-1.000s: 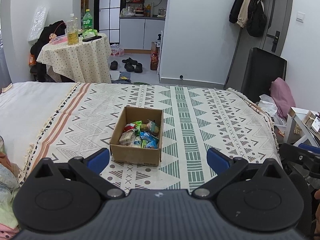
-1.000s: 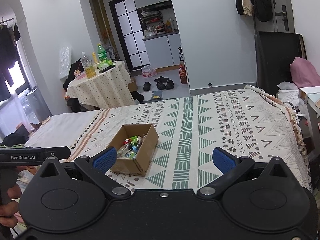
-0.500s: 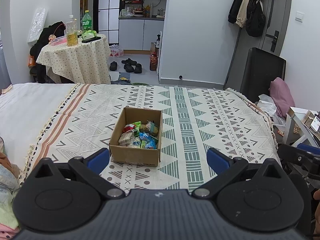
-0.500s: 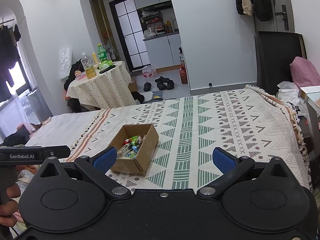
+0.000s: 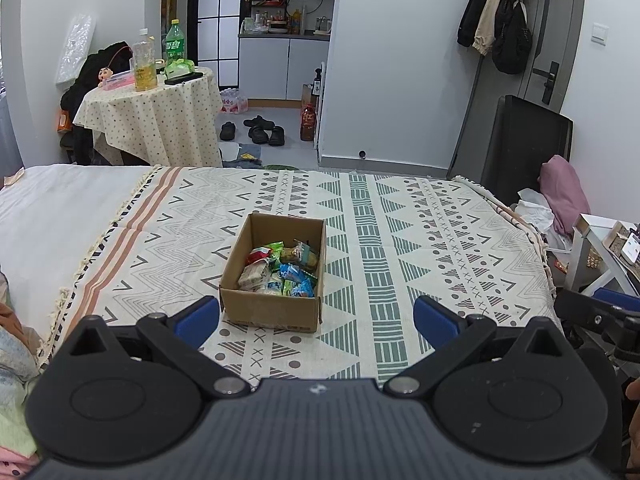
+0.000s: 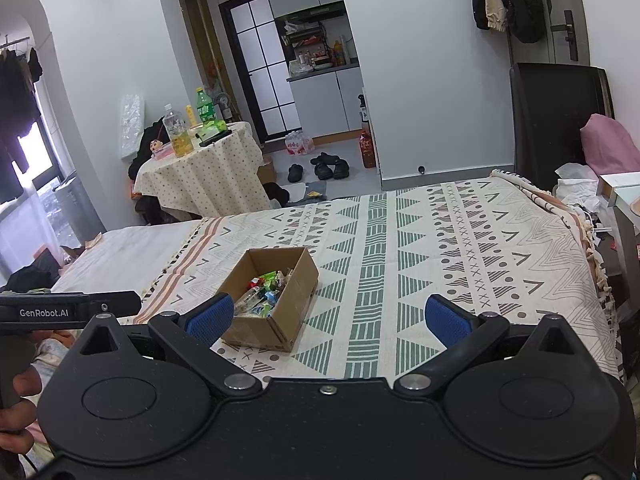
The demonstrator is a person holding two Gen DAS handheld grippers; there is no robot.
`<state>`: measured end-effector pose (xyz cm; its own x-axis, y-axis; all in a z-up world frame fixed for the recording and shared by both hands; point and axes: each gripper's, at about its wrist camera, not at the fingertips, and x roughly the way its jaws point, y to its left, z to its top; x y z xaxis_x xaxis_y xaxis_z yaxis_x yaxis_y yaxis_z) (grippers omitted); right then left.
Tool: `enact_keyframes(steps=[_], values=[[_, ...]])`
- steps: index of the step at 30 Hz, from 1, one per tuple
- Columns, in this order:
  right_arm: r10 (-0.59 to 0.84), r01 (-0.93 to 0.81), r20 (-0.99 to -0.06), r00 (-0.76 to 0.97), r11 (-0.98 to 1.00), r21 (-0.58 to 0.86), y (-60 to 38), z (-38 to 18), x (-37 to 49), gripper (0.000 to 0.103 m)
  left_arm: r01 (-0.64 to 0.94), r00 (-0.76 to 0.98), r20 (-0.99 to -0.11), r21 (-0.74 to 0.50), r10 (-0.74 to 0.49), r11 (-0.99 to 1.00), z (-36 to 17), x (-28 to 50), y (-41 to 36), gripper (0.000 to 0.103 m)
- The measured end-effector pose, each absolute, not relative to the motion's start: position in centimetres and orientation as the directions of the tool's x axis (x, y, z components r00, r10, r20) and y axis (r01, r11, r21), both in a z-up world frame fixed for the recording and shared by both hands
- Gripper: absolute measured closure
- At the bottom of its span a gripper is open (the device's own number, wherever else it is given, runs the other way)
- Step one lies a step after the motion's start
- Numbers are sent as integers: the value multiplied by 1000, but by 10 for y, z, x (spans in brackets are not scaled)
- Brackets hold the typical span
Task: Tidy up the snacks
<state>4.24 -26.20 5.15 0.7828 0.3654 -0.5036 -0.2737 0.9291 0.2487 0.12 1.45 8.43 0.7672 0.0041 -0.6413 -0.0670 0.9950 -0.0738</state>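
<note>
An open cardboard box [image 5: 269, 308] stands on the patterned bedspread [image 5: 400, 248] and holds several wrapped snacks [image 5: 280, 270]. It also shows in the right wrist view [image 6: 292, 296], with the snacks [image 6: 264, 292] inside. My left gripper [image 5: 317, 320] is open and empty, held above the near edge of the bed, just short of the box. My right gripper [image 6: 328, 318] is open and empty, to the right of the box and behind it. The left gripper's handle [image 6: 68, 310] shows at the left of the right wrist view.
A round table [image 5: 152, 120] with bottles stands beyond the bed at the left. Shoes [image 5: 260, 132] lie on the floor by the kitchen doorway. A black chair [image 5: 516, 144] and a pink cushion [image 5: 564, 192] stand at the right. A white side table [image 5: 600, 248] is by the bed's right edge.
Both grippers have stayed open and almost still. The view in each has shifted only slightly. The box has not moved.
</note>
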Motion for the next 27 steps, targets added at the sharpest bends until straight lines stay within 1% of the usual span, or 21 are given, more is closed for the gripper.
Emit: enact_keyframes(steps=[27], values=[[366,-275,-513,776,929,246,-259,52,40,0,-65,765,-644,-72,3,995,83,1,15,0]])
